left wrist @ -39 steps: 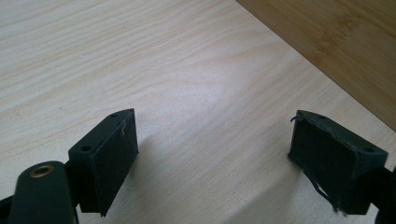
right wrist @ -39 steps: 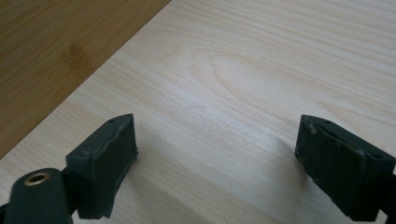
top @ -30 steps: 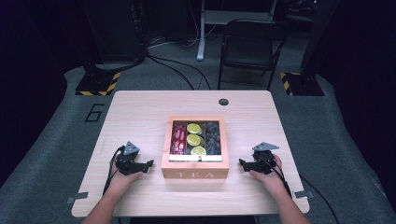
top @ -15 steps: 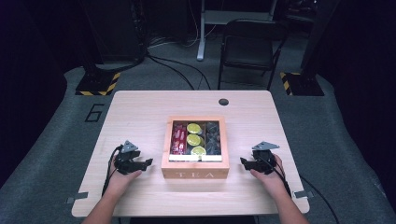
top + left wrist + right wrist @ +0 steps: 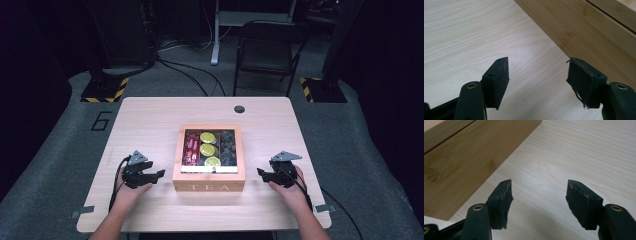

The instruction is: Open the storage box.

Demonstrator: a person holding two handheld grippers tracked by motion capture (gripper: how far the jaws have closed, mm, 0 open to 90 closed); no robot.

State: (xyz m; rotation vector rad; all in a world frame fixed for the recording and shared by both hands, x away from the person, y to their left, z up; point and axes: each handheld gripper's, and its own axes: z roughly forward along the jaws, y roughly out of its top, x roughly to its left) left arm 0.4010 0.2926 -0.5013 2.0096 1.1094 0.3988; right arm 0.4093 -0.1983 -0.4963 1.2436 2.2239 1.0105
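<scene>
A dark folding chair [image 5: 267,47] stands beyond the table [image 5: 150,120] — near it, seemingly, two hazard-striped stand bases [image 5: 105,90].

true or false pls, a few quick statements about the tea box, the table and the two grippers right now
1. The wooden tea box stands between the left gripper and the right gripper. True.
2. The left gripper holds a tea bag. False: nothing is between its jaws, which have just been closing; bare table shows between them.
3. The box holds yellow-green packets in its middle section. True.
4. The right gripper is clamped on the box wall. False: its jaws have just been closing but stand apart over the table, the box off to one side.
5. A round hole sits near the table's far edge. True.
</scene>
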